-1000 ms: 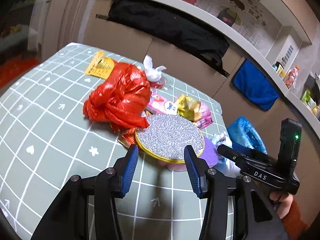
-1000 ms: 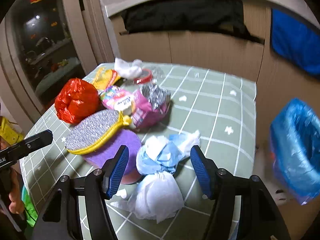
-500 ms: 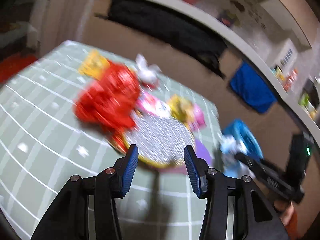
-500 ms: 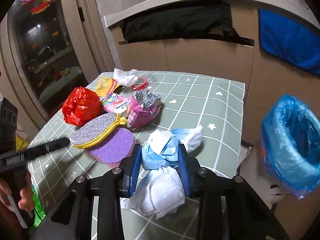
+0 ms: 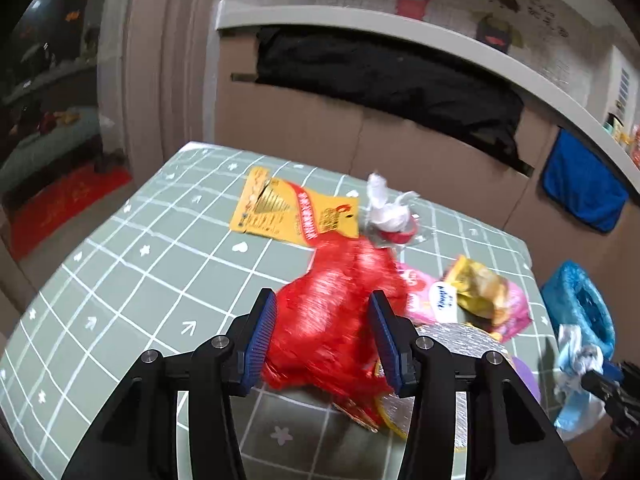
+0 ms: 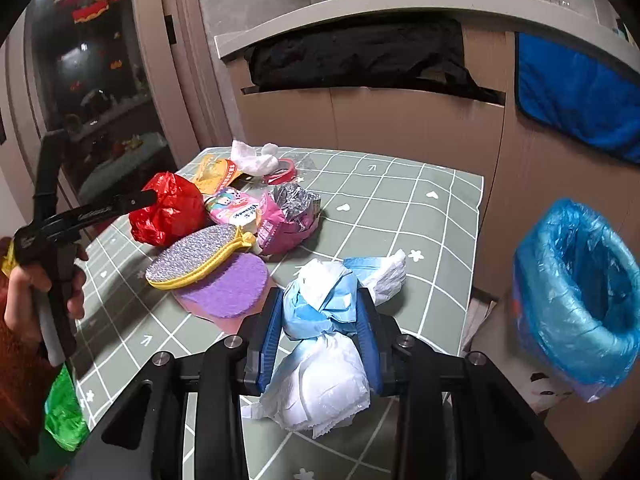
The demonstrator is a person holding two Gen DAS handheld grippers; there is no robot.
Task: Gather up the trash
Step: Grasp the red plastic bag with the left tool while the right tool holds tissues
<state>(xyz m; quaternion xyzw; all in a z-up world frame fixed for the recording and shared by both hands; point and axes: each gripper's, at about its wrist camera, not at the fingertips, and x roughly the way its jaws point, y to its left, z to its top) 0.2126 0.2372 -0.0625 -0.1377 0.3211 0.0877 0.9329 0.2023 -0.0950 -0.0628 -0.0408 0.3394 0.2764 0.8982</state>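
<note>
My right gripper (image 6: 320, 340) is shut on a blue and white crumpled wad (image 6: 324, 320) and holds it just above the table's near right part; the wad also shows in the left wrist view (image 5: 576, 364). A bin lined with a blue bag (image 6: 580, 292) stands beside the table on the right. My left gripper (image 5: 324, 340) is open, its pads on either side of a red plastic bag (image 5: 332, 320), which also shows in the right wrist view (image 6: 172, 208).
On the green checked tablecloth (image 5: 140, 280) lie a yellow packet (image 5: 292, 212), a white wad on a red lid (image 5: 388, 216), pink and gold wrappers (image 5: 476, 300), and a silver pad (image 6: 196, 256) over a purple one (image 6: 228, 292).
My right gripper has closed on the blue and white wad and lifted it. My left gripper has swung left from the silver pad to straddle the red bag.
</note>
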